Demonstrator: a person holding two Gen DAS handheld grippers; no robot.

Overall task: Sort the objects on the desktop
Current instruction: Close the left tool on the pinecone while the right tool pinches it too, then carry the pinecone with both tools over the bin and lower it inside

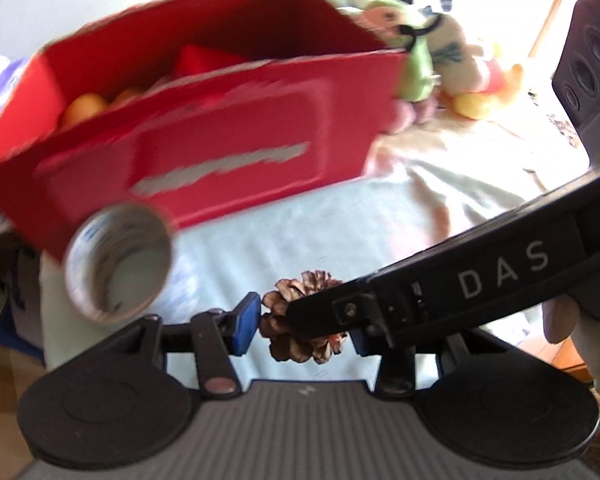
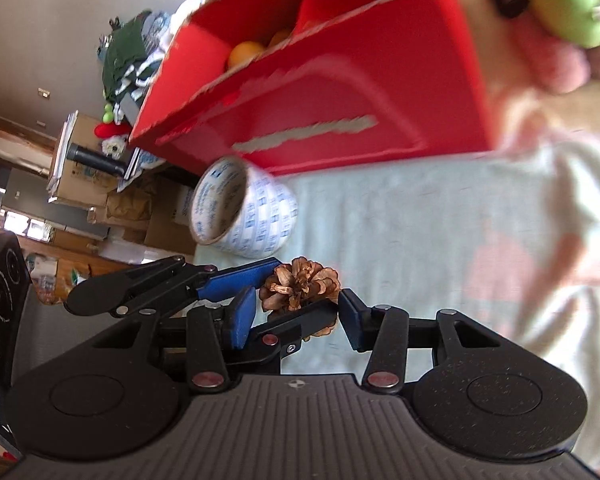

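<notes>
Here I have both tongs crowded around the pinecone (image 1: 296, 334), which lies on the pale cloth (image 1: 300, 232) of the tabletop, in front of the red box (image 1: 204, 120). My left tongs (image 1: 300, 322) have their blue pad (image 1: 246, 324) just beside the pinecone's left edge; the opposite finger is hidden behind the other tool's black arm, so I cannot tell whether they grip or merely bracket it. In the right wrist view the left tool reaches in from the left, its blue pad touching the cone and its black finger passing under it. My right tongs (image 2: 296, 322) stand spread — the pinecone (image 2: 300, 286) sits ahead of the gap, not pinched between their blue pads (image 2: 242, 320).

A roll of printed tape (image 2: 244, 212) lies on its side between the pinecone and the box, near the box's front face. The box is open-topped and holds orange fruit (image 2: 246, 52) — blurred — and a red item. Plush toys (image 1: 440, 64) sit at the box's right end.
</notes>
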